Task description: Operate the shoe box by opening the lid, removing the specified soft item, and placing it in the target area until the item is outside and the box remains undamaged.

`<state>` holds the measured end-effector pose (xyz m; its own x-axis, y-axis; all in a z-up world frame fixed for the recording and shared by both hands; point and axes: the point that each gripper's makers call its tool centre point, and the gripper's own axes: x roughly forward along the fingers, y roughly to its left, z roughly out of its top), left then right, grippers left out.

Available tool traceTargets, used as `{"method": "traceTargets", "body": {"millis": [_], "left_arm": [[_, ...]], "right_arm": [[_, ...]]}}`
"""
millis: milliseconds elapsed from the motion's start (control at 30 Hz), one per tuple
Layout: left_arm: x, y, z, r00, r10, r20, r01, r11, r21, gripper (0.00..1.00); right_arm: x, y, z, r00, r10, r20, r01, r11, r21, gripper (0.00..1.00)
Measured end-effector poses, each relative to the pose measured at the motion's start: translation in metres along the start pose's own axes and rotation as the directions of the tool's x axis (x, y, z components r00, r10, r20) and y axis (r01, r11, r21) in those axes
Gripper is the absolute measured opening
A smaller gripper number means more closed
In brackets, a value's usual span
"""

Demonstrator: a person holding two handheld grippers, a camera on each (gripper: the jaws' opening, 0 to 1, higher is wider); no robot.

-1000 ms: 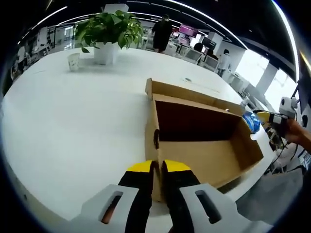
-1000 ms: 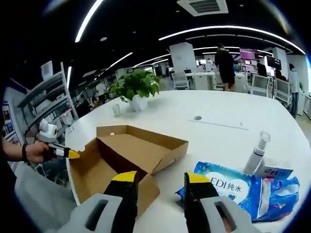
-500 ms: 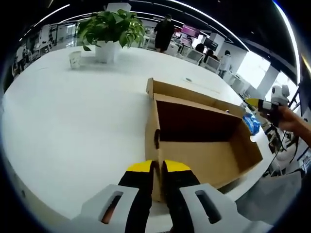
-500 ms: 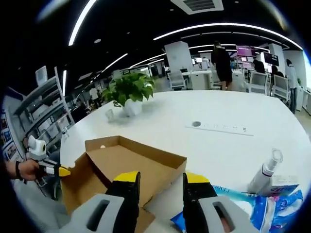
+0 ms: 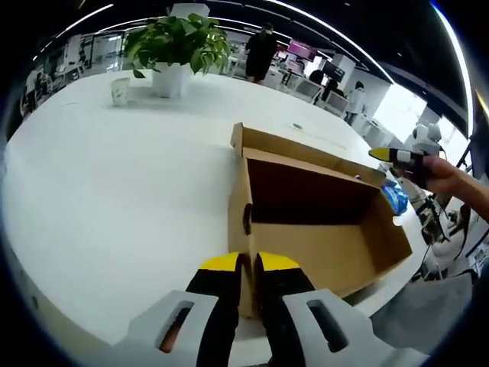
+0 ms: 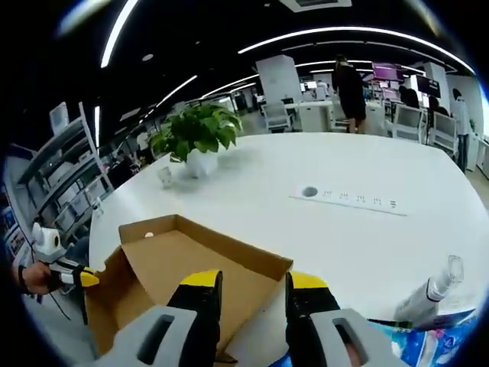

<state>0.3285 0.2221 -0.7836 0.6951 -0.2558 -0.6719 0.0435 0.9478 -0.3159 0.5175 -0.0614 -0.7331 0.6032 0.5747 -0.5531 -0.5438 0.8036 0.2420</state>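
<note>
Left gripper view: left gripper point(image 5: 248, 264) clamped on the near wall of the open box point(image 5: 321, 245) on the white table point(image 5: 114, 176). Right gripper point(image 5: 390, 155) past the box's far end, above a blue pack point(image 5: 395, 196). Plant point(image 5: 174, 42) far ahead.

Right gripper view: right gripper point(image 6: 248, 283) jaws apart, holding nothing, over the box lid point(image 6: 199, 260). Blue pack point(image 6: 428, 344) and spray bottle point(image 6: 432, 294) to its right.

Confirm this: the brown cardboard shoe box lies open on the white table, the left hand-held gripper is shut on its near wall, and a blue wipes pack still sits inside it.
One detail is wrong. In the left gripper view the brown cardboard shoe box is open on the white table, with the left hand-held gripper shut on its near wall, but its interior is bare. The blue wipes pack lies outside, beyond the far end.
</note>
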Motion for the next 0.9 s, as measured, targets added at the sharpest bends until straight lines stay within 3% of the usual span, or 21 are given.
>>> {"method": "traceTargets", "body": {"millis": [200, 433, 567, 700, 733, 800, 900], "left_arm": [[0.000, 0.000, 0.000, 1.000, 0.001, 0.003, -0.001, 1.000, -0.010, 0.06], [0.000, -0.001, 0.000, 1.000, 0.007, 0.004, -0.007, 1.000, -0.010, 0.06], [-0.001, -0.001, -0.001, 1.000, 0.012, 0.004, -0.012, 1.000, -0.008, 0.06], [-0.001, -0.001, -0.001, 1.000, 0.015, 0.004, -0.015, 1.000, -0.011, 0.05], [-0.001, -0.002, -0.001, 1.000, 0.015, 0.004, -0.015, 1.000, -0.010, 0.05], [-0.002, -0.002, -0.001, 1.000, 0.017, 0.001, -0.017, 1.000, -0.003, 0.05], [-0.002, -0.001, -0.001, 1.000, 0.017, 0.001, -0.017, 1.000, -0.004, 0.05]], "right_arm": [[0.015, -0.007, -0.002, 0.999, -0.008, -0.033, 0.008, 1.000, 0.008, 0.28], [0.032, -0.020, -0.019, 0.993, -0.049, -0.105, 0.054, 0.998, 0.039, 0.27], [0.033, -0.018, -0.032, 0.985, -0.078, -0.156, 0.092, 0.993, 0.081, 0.26], [0.030, -0.018, -0.033, 0.982, -0.099, -0.159, 0.118, 0.987, 0.111, 0.24], [0.031, -0.018, -0.032, 0.982, -0.101, -0.160, 0.120, 0.986, 0.114, 0.23], [0.028, -0.015, -0.042, 0.968, -0.109, -0.224, 0.134, 0.986, 0.097, 0.23], [0.034, -0.015, -0.042, 0.966, -0.094, -0.241, 0.118, 0.989, 0.089, 0.21]]}}
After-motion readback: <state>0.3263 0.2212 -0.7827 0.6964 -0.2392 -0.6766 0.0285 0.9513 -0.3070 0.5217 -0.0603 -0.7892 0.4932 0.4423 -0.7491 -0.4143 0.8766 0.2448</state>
